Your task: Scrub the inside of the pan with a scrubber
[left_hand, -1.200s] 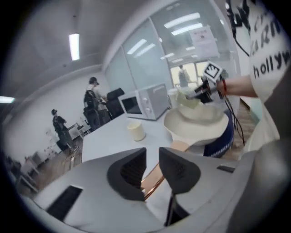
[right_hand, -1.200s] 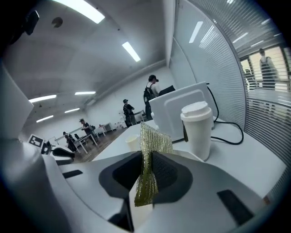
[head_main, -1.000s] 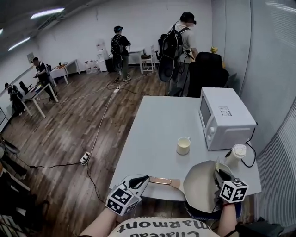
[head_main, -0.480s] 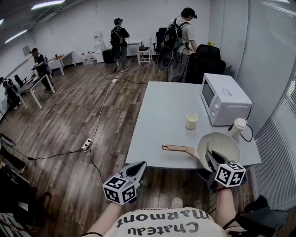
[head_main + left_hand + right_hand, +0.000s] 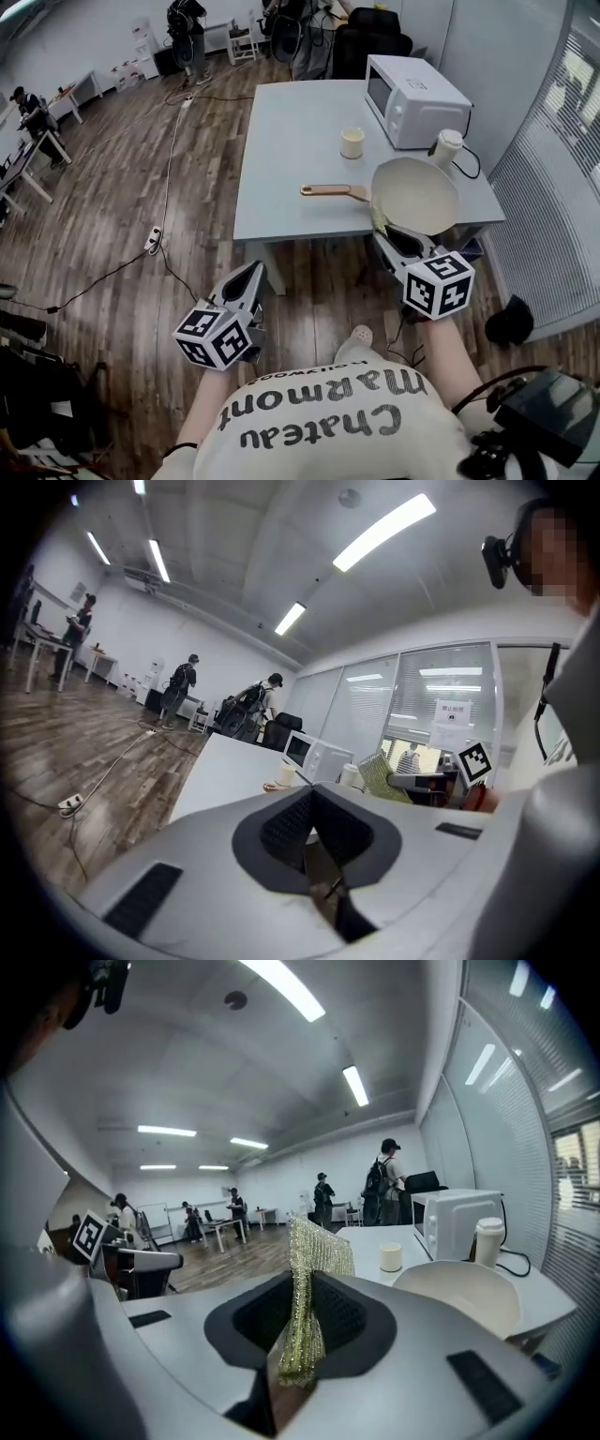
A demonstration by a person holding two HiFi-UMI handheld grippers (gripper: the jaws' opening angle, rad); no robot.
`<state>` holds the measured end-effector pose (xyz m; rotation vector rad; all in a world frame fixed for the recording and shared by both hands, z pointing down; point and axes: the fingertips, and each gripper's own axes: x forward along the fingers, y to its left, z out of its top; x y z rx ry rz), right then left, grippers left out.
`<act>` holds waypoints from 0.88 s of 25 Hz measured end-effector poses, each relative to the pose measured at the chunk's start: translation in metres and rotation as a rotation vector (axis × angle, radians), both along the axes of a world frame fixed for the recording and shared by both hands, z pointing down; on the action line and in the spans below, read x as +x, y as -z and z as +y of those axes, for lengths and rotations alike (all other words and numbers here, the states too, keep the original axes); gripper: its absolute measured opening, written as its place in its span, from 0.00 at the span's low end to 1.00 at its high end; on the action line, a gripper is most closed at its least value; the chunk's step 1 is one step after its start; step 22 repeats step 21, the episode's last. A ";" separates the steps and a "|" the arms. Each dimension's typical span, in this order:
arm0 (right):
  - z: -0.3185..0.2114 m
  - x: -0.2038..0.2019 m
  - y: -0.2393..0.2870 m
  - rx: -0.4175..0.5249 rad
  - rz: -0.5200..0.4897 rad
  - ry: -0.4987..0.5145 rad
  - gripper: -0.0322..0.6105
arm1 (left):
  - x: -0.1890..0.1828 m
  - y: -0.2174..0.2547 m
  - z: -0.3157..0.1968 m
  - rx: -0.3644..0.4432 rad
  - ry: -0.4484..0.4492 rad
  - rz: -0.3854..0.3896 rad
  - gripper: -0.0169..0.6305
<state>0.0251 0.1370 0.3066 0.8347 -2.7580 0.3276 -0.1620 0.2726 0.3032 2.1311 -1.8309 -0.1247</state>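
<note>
The cream pan [image 5: 414, 195] lies flat on the grey table [image 5: 281, 141] near its front right corner, its wooden handle [image 5: 333, 190] pointing left. Both grippers hang over the floor in front of the table, apart from the pan. My right gripper [image 5: 382, 234] is shut on a gold mesh scrubber [image 5: 314, 1265], which sticks up between its pads; the pan [image 5: 459, 1293] shows beyond it to the right. My left gripper [image 5: 255, 270] is lower and further left, shut with nothing in it [image 5: 314, 803].
On the table behind the pan stand a white microwave [image 5: 417, 89], a cream cup [image 5: 352, 142] and a white lidded cup [image 5: 447, 147]. A power strip [image 5: 153, 239] and cables lie on the wooden floor to the left. Several people stand at the room's far end.
Both grippers have drawn back from the table. The left one has left the pan's handle, the right one has come out of the pan with the scrubber, and the pan now rests flat.
</note>
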 end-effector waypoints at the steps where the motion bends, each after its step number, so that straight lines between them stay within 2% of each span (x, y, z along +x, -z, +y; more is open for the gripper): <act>1: 0.005 0.003 0.001 0.025 0.021 0.010 0.16 | 0.007 0.001 0.002 0.001 -0.001 -0.007 0.02; 4: 0.008 0.013 0.002 0.079 0.068 0.042 0.16 | 0.027 0.004 0.000 0.009 0.009 -0.014 0.02; 10: 0.002 0.044 0.013 0.085 0.040 0.086 0.16 | 0.066 0.018 -0.004 0.024 0.045 -0.024 0.02; 17: -0.016 0.114 0.002 0.086 0.054 0.112 0.16 | 0.135 0.014 -0.032 0.054 0.064 -0.032 0.02; 21: -0.032 0.152 -0.005 0.081 0.051 0.101 0.16 | 0.177 0.008 -0.044 0.060 0.054 -0.065 0.02; 22: -0.032 0.152 -0.005 0.081 0.051 0.101 0.16 | 0.177 0.008 -0.044 0.060 0.054 -0.065 0.02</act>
